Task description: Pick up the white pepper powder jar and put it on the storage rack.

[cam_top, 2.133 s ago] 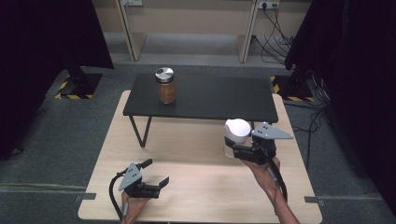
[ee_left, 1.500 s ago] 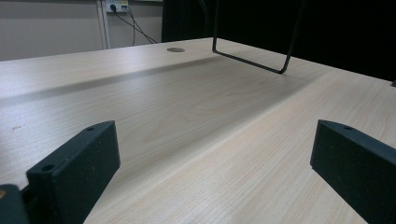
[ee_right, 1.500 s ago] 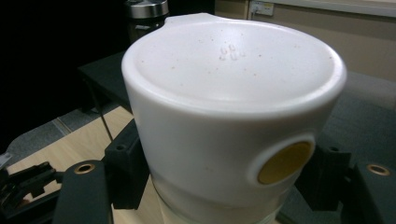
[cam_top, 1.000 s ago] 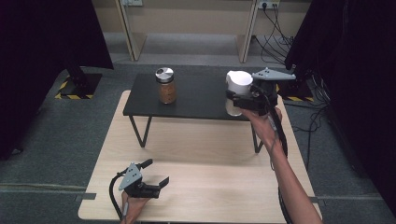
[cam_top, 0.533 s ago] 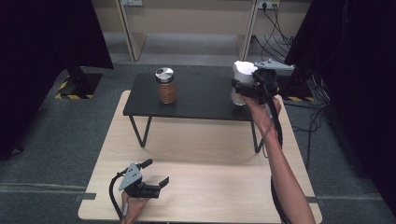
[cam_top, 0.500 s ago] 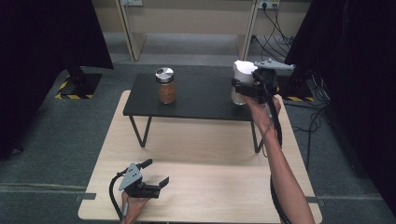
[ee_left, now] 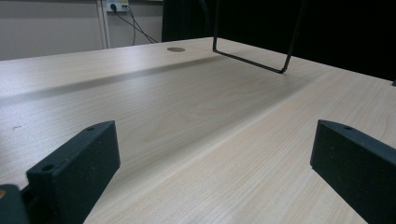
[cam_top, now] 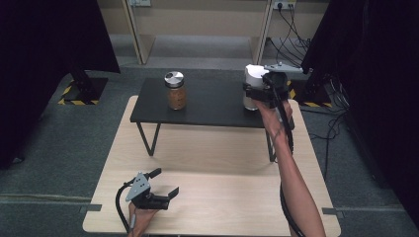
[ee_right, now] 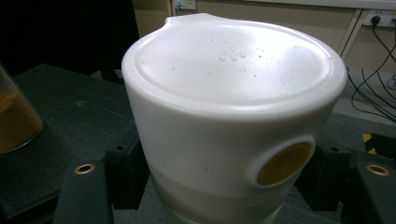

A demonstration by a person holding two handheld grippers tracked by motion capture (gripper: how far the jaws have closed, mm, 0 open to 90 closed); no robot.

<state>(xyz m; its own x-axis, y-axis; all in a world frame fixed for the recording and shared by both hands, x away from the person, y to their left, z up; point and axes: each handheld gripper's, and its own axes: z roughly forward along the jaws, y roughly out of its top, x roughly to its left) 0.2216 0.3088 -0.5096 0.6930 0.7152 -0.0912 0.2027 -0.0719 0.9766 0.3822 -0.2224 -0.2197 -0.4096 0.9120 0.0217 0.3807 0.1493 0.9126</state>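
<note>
A white lidded container with a round gold mark on its side is gripped by my right gripper; the black jaws press it from both sides. It is at the right end of the black low table, and contact with the top cannot be told. A glass jar with brown contents and a silver lid stands at the left part of that table; its edge shows in the right gripper view. My left gripper rests open on the wooden table, nothing between its jaws.
The black table stands on thin wire legs on the wooden table. Dark curtains flank both sides. Cables lie on the floor at the far right. Bare wood spreads between the two hands.
My right gripper has carried the white container from the wooden table's right side up and away to the black table's right end, then slightly down. The left gripper has stayed put.
</note>
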